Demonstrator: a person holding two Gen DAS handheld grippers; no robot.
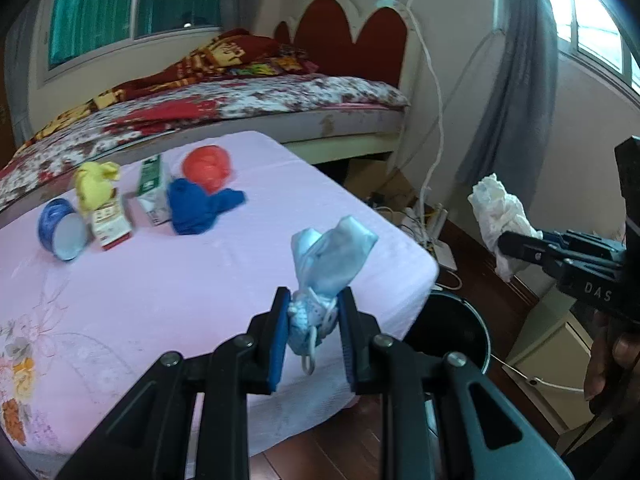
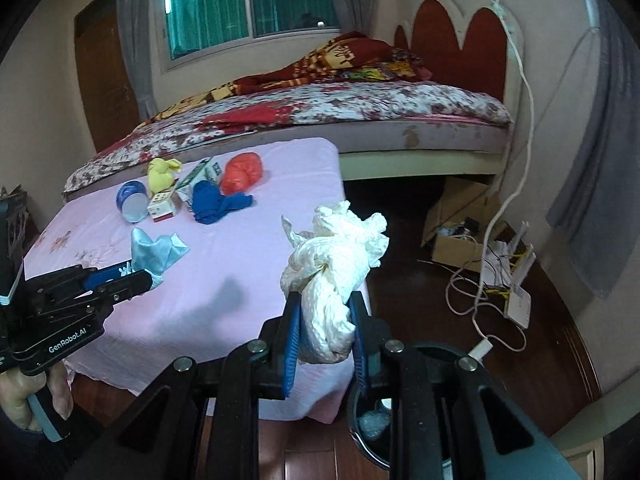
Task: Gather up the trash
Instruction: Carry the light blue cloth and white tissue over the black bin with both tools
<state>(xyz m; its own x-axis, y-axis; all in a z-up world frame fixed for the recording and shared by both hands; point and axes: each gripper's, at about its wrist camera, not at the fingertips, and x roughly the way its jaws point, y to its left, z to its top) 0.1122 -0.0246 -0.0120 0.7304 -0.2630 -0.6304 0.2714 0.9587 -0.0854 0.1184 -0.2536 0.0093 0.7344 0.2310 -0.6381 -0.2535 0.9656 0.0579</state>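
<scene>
both claws tilt down – left claw grips mask

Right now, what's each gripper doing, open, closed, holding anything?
Left gripper: closed on a crumpled light blue face mask.
Right gripper: closed on a crumpled white paper towel.

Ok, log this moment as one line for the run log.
left gripper: shut on light blue mask | right gripper: shut on white tissue wad | black bin: beside table, nothing dropped yet
</scene>
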